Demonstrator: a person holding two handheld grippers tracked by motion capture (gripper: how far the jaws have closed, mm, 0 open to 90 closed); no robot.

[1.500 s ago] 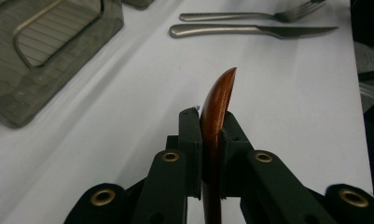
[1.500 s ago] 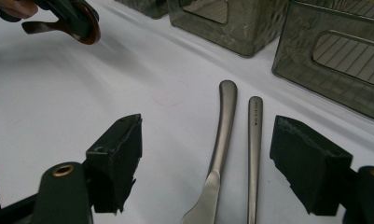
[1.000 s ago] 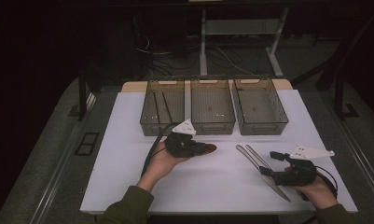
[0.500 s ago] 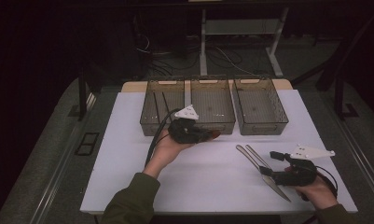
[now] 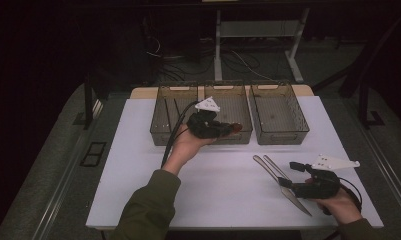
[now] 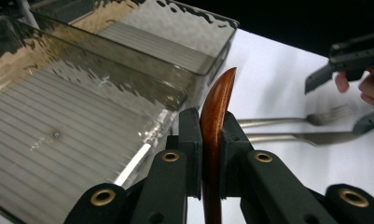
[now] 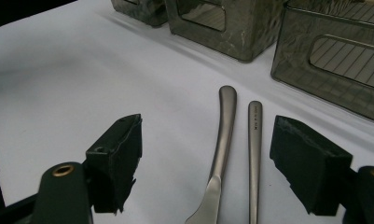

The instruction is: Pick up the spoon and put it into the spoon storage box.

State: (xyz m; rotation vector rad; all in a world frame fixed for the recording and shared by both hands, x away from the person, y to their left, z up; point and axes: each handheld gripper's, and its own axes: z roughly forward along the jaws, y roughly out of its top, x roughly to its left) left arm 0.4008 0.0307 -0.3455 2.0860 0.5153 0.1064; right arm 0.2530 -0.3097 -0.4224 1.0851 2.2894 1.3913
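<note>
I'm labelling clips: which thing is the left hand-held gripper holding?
Look at the three grey bins, near the middle bin. Above its front edge, the left hand-held gripper clamps a wooden utensil: reddish brown, unlike the steel knife and fork lying on the table.

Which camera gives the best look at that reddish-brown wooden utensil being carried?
The left gripper view: the reddish-brown wooden utensil stands clamped between the left gripper's black jaws. In the high view it is a small dark sliver over the middle tray. The right gripper view gives the metal knife and fork instead.

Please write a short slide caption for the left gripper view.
Left gripper clamps a brown wooden utensil beside the clear bins.
</note>
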